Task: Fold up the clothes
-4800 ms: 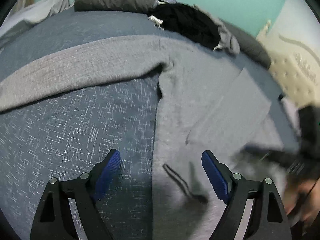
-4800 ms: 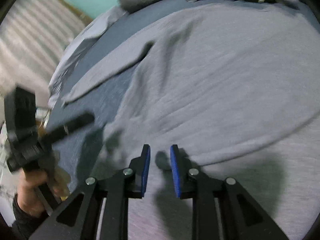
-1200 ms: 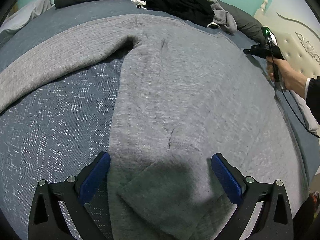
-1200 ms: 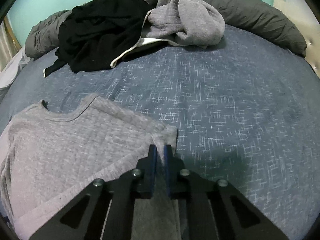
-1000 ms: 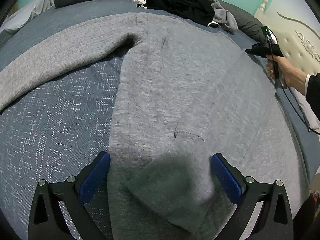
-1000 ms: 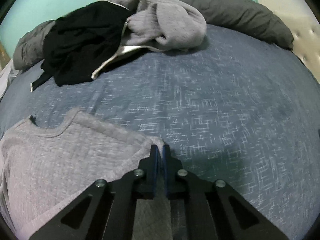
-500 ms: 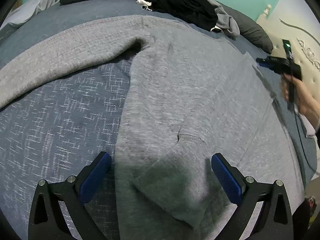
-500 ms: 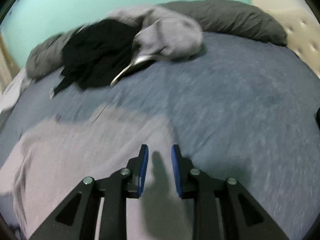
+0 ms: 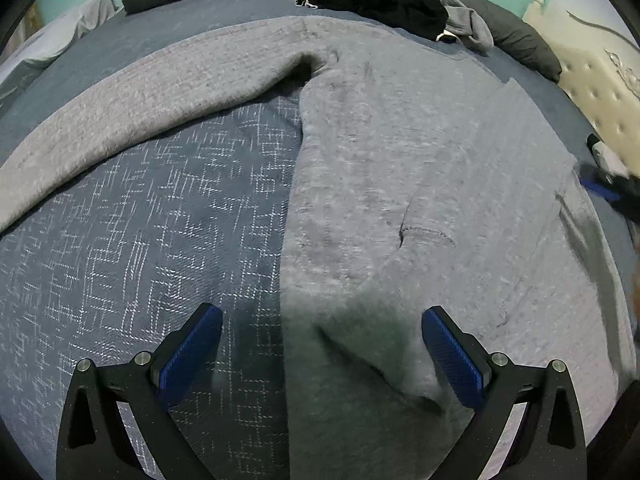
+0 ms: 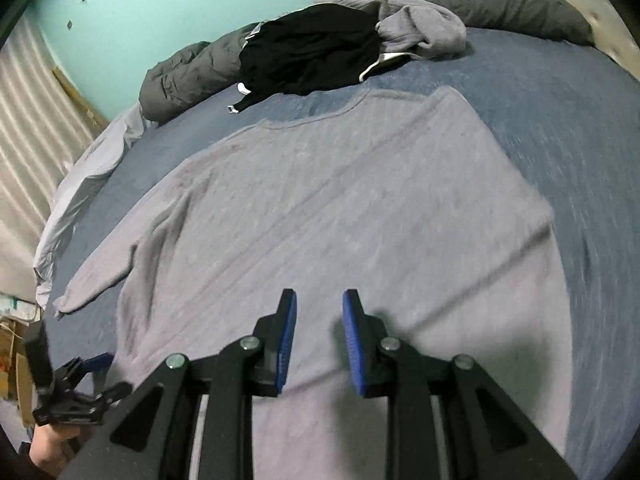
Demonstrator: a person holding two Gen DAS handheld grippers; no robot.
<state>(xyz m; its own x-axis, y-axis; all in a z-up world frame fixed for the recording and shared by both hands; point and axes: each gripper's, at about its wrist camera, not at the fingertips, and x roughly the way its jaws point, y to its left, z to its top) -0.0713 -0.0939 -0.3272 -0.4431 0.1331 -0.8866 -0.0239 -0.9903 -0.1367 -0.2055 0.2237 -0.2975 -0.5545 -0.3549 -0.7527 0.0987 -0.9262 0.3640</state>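
Each camera sits just behind its own fingers, looking steeply down over the bed (image 9: 120, 240). The left wrist view hangs close above the grey sweater (image 9: 400, 160) near the bed's near edge; the right wrist view looks toward the far edge. Both share the sweater and the clothes pile (image 10: 320, 52).

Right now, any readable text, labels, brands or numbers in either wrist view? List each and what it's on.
None readable.
Grey sweater: no print or visible tag.
Black garment: white trim only, no lettering.
Cardboard boxes at the left edge of the right wrist view: any markings are too small and blurred to read.
Blue bedspread: woven pattern, no text.
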